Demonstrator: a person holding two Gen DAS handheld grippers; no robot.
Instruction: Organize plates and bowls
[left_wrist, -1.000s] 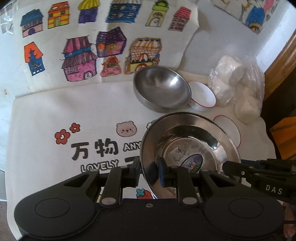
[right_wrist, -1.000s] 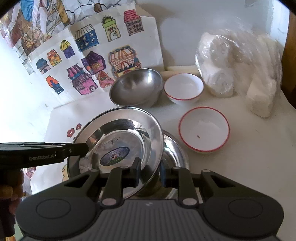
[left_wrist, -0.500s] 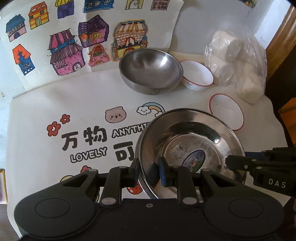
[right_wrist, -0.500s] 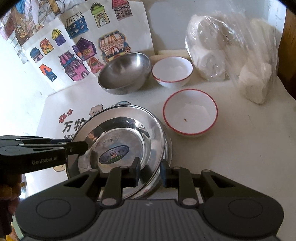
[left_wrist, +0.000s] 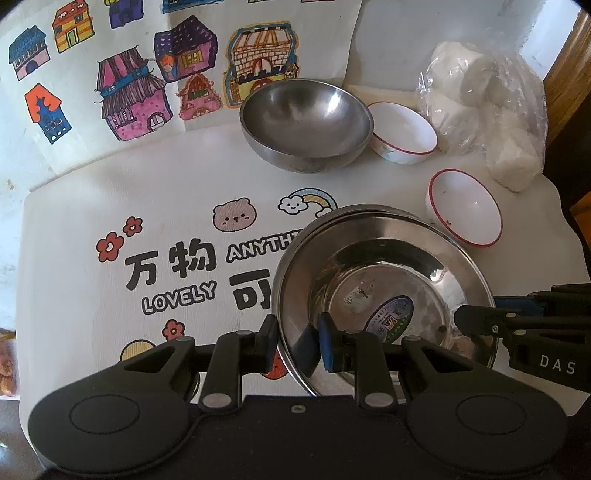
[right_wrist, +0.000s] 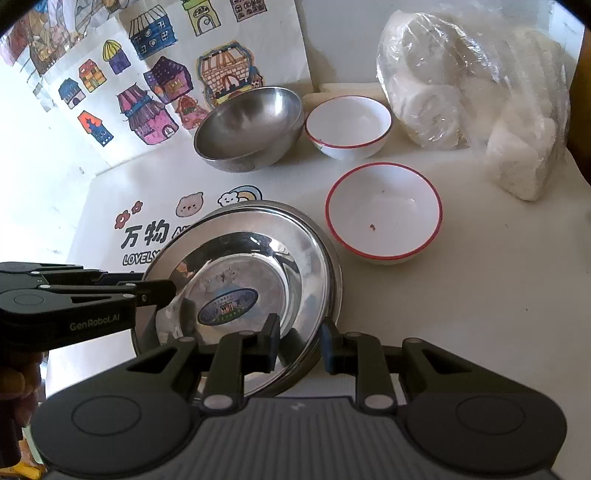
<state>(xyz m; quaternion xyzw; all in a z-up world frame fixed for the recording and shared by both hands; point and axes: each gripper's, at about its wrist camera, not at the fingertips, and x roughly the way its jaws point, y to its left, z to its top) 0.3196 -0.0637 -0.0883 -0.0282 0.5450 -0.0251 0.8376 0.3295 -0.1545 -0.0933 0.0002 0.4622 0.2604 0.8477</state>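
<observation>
Cartoon-print surface (left_wrist: 110, 221): steel plate (left_wrist: 384, 280) has come down onto second plate (right_wrist: 328, 243); left gripper (left_wrist: 295, 343) and right gripper (right_wrist: 297, 341) jaws still pinch its rim; stacking nearly done.

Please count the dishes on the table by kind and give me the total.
Steel plates, stacked: 2, top plate, lower plate
Steel bowl: 1
White bowls with red rim: 2, far bowl, near bowl
Total: 5
</observation>
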